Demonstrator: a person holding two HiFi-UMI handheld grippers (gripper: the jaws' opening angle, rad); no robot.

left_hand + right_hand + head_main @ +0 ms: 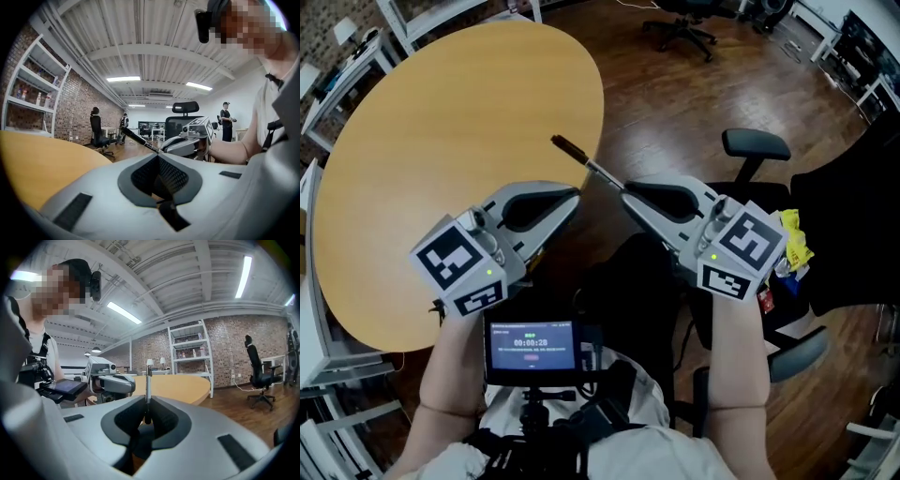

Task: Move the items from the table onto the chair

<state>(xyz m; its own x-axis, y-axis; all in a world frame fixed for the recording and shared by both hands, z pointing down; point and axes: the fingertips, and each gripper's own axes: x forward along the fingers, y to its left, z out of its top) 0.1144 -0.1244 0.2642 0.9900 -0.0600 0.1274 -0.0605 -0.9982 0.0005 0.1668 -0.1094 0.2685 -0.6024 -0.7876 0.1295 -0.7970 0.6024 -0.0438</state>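
My right gripper (628, 192) is shut on a slim black and silver pen (584, 162), which sticks out past the jaws over the floor beside the round wooden table (441, 141). In the right gripper view the pen (148, 390) stands upright between the closed jaws (146, 414). My left gripper (572, 199) hovers at the table's near right edge, shut with nothing in it (158, 158). The black office chair (834, 225) stands to my right. A crumpled yellow item (794, 239) and a small red item (766, 302) lie on its seat.
The chair's armrests (757, 143) jut out on both sides of the seat. A small screen (532, 349) is mounted at my chest. White shelving (337, 56) stands behind the table, another office chair (684, 28) is farther off, and people (95, 126) stand in the background.
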